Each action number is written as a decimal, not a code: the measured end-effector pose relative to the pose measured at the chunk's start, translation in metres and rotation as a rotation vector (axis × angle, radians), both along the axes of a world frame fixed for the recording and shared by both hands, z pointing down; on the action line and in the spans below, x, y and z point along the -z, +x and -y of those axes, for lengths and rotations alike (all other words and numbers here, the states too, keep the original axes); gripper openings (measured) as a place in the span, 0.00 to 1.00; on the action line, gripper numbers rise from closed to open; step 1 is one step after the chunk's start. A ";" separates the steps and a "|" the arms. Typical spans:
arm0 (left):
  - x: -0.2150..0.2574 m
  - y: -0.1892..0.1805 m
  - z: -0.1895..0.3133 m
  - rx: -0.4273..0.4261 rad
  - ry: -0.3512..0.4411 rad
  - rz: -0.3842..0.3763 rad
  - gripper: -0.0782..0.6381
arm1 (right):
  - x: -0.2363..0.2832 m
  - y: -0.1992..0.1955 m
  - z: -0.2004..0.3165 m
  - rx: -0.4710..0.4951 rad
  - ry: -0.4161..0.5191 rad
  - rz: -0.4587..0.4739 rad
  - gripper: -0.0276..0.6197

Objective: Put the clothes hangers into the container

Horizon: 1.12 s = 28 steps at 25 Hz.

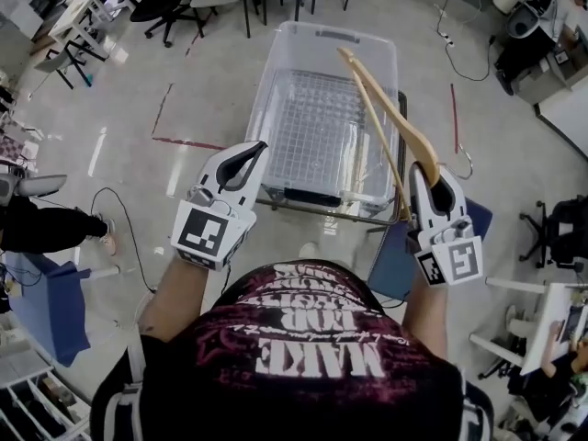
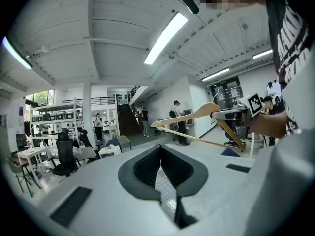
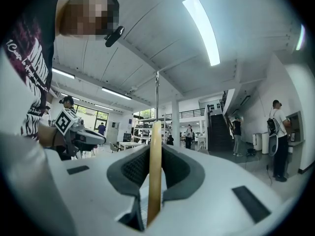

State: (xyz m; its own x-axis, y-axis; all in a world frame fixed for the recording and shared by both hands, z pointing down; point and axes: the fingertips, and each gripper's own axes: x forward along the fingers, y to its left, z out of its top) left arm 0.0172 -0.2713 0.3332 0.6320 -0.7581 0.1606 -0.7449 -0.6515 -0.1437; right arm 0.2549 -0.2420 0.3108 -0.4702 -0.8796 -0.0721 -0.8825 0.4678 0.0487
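Observation:
A clear plastic container point(image 1: 276, 76) stands on a low cart in front of me, with a grid pattern showing through its bottom. My right gripper point(image 1: 432, 180) point(image 3: 155, 149) is shut on a wooden clothes hanger point(image 1: 390, 118) point(image 3: 154, 186). The hanger slants up and left over the container's right side. Its metal hook point(image 1: 466, 165) hangs to the right of the gripper. My left gripper point(image 1: 246, 157) point(image 2: 160, 149) is shut with nothing in it and hovers at the container's near left corner. The left gripper view also catches the hanger point(image 2: 197, 114) in the other gripper.
Office chairs point(image 1: 170, 3) and desks stand at the far left. A person in black point(image 1: 41, 228) is at the left edge. Blue fabric point(image 1: 395, 260) lies beside the cart's right side. A cable point(image 1: 124, 219) and red tape lines point(image 1: 184, 141) cross the floor.

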 end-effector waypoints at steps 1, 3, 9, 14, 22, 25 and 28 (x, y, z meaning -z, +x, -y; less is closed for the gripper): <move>0.001 0.003 0.003 0.010 0.001 0.004 0.12 | 0.000 0.002 0.005 0.012 0.001 0.001 0.14; 0.002 0.009 0.007 0.029 -0.003 0.014 0.12 | 0.000 0.008 0.015 0.037 0.001 0.010 0.14; -0.006 0.010 0.017 0.074 -0.019 0.037 0.12 | -0.014 0.013 0.044 0.111 -0.051 0.085 0.14; -0.008 -0.010 0.019 0.122 -0.035 0.037 0.12 | -0.024 -0.007 0.061 0.152 -0.076 0.115 0.14; -0.025 -0.032 0.028 0.133 -0.070 0.027 0.12 | -0.030 -0.038 0.087 0.165 -0.096 0.143 0.14; -0.025 -0.037 0.046 0.104 -0.070 0.022 0.12 | -0.035 -0.051 0.103 0.156 -0.114 0.146 0.14; -0.024 -0.037 0.071 0.071 -0.067 0.017 0.12 | -0.041 -0.058 0.120 0.140 -0.137 0.145 0.14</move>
